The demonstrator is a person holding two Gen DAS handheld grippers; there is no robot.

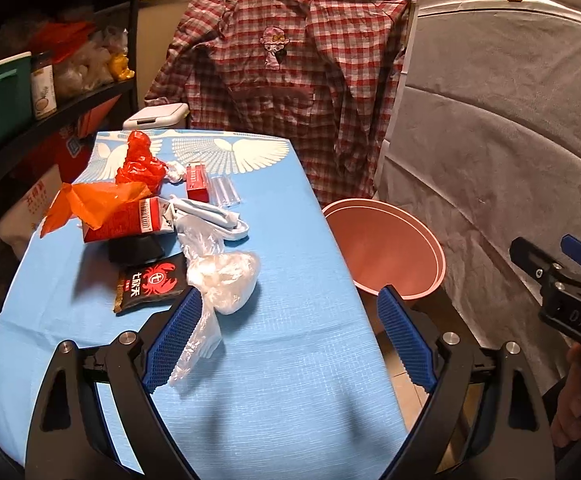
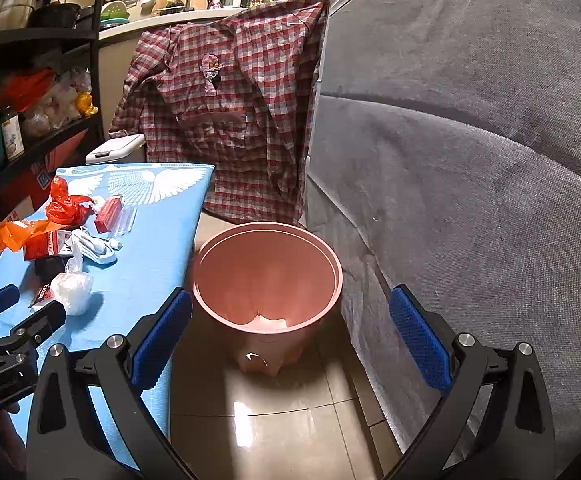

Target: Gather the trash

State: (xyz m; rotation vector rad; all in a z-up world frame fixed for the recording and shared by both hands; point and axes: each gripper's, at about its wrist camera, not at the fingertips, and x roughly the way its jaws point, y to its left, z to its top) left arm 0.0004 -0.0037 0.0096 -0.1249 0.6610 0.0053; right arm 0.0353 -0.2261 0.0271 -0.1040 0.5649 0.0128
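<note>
The left gripper [image 1: 288, 312] hangs over a blue-covered table [image 1: 282, 360] with its jaws spread wide and nothing between them. Its left finger [image 1: 176, 336] overlaps a clear crumpled plastic bag [image 1: 226, 280] in the picture; whether they touch cannot be told. The right gripper [image 2: 290, 332] is also wide and empty, above a tiled floor [image 2: 274, 432], framing one pink plastic bucket [image 2: 266, 276] that stands just beside the table's edge.

The trash sits in one cluster on the table's far left part. It includes one black snack packet with a red crab logo [image 1: 150, 284], two red cartons [image 1: 122, 222] [image 1: 197, 184], one orange plastic bag [image 1: 90, 200], one red plastic bag [image 1: 140, 164], one small clear plastic sleeve [image 1: 224, 191], and a pale grey-white item [image 1: 214, 216] that is hard to identify. A dark object [image 1: 132, 250] under the nearer carton is mostly hidden.

Something pale lies in the bucket's bottom, too unclear to name. A hand [image 1: 578, 400] is cut off at the left view's edge.

Behind the table hangs a red checked shirt [image 1: 290, 92]. Grey cloth [image 2: 470, 160] covers furniture on the right, and dark shelving [image 1: 50, 92] stands on the left.
</note>
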